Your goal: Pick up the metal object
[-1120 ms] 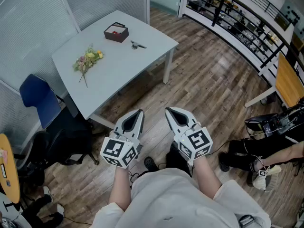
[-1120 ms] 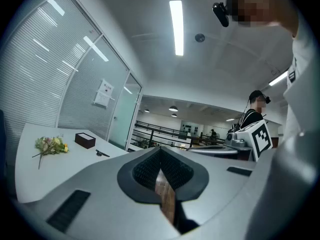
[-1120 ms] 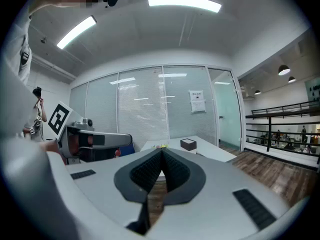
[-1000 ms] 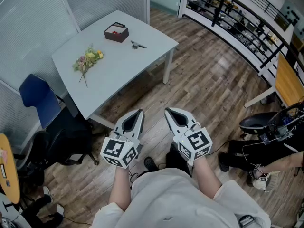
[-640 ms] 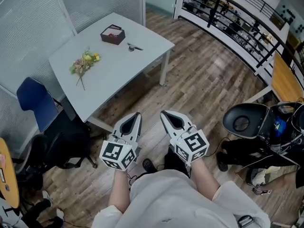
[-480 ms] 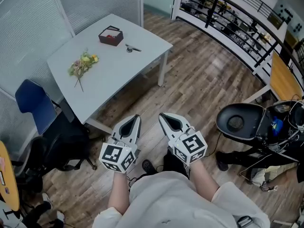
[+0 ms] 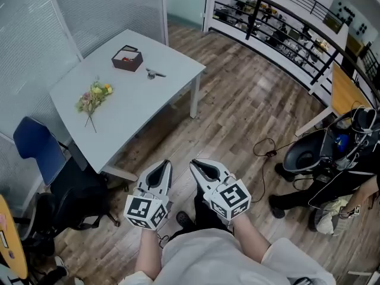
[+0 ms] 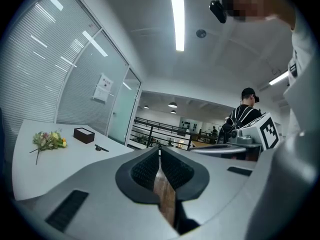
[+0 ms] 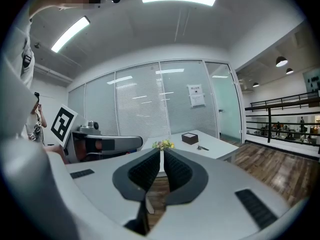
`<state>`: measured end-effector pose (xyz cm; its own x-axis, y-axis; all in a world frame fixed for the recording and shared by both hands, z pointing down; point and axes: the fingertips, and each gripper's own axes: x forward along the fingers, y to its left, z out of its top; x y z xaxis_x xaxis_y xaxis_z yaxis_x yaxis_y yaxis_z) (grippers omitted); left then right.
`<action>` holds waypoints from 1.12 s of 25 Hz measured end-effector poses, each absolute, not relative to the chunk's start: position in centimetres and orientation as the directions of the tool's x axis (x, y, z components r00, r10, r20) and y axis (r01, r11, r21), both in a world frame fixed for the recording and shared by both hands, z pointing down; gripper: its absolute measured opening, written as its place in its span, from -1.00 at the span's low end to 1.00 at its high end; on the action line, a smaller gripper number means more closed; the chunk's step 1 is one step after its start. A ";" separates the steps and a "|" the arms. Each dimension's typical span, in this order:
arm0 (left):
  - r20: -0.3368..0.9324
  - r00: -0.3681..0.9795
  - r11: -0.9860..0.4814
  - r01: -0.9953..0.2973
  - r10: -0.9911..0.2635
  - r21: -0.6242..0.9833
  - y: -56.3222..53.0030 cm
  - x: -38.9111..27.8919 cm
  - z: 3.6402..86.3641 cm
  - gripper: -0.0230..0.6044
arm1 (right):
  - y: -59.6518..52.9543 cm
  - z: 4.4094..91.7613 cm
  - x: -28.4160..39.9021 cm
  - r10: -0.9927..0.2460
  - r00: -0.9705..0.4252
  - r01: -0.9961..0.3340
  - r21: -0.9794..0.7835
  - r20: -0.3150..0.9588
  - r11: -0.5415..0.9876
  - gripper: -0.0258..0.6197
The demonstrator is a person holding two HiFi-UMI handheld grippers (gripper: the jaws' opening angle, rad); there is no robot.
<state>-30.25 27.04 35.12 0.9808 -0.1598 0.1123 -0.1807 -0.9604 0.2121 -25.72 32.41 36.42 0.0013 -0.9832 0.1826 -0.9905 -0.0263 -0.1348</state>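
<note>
The metal object point(image 7: 155, 73) is small and thin and lies on the white table point(image 7: 136, 108) near its far corner, next to a dark box point(image 7: 126, 59). It also shows as the metal object point(image 8: 101, 148) and the metal object point(image 9: 202, 147) in the gripper views. Both grippers hang over the wooden floor close to my body, well short of the table. My left gripper point(image 7: 165, 164) point(image 8: 159, 149) is shut and empty. The jaws of my right gripper point(image 7: 195, 162) point(image 9: 161, 151) have just been opening; a thin gap shows, with nothing in it.
A bunch of flowers point(image 7: 92, 97) lies on the table's left half. A blue chair point(image 7: 32, 144) and a black bag point(image 7: 83, 189) stand left of me. To the right are a black chair point(image 7: 306, 153), a seated person point(image 7: 350, 189) and a floor cable point(image 7: 267, 150). Railed shelving point(image 7: 279, 31) runs behind.
The head view has swung, so the table sits lower and further left. Both grippers sit slightly lower in it. At the right, a black chair has come into view.
</note>
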 end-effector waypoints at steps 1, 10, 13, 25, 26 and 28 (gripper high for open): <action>0.111 0.981 -0.961 -0.181 -0.161 0.207 26.8 -29.8 35.1 -0.86 | 32.1 36.3 -25.3 -0.984 0.000 -0.991 -0.132 0.180 -0.024 -0.82; 0.140 0.972 -0.958 -0.214 -0.189 0.189 22.6 -25.4 35.2 -0.63 | 27.4 35.6 -20.5 -0.986 -0.027 -0.991 -0.135 0.162 0.004 -0.68; 0.141 0.970 -0.958 -0.224 -0.200 0.180 21.1 -23.4 34.8 -0.61 | 25.7 34.8 -18.1 -0.988 -0.037 -0.992 -0.126 0.151 0.018 -0.60; 0.145 0.958 -0.950 -0.269 -0.247 0.157 15.8 -15.4 34.0 -0.57 | 19.7 33.6 -9.9 -0.987 -0.089 -0.992 -0.103 0.135 0.075 -0.54; 0.145 0.957 -0.949 -0.274 -0.253 0.155 15.4 -14.9 34.0 -0.56 | 19.4 33.7 -9.3 -0.986 -0.094 -0.991 -0.105 0.134 0.080 -0.54; 0.147 0.953 -0.946 -0.287 -0.265 0.153 14.8 -13.9 34.1 -0.56 | 18.9 34.0 -8.1 -0.985 -0.105 -0.990 -0.107 0.136 0.091 -0.54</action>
<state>-13.87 14.84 34.05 0.9530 -0.2649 0.1468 -0.2865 -0.9457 0.1533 -8.13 18.87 33.97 -0.1052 -0.9851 0.1363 -0.9901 0.0910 -0.1065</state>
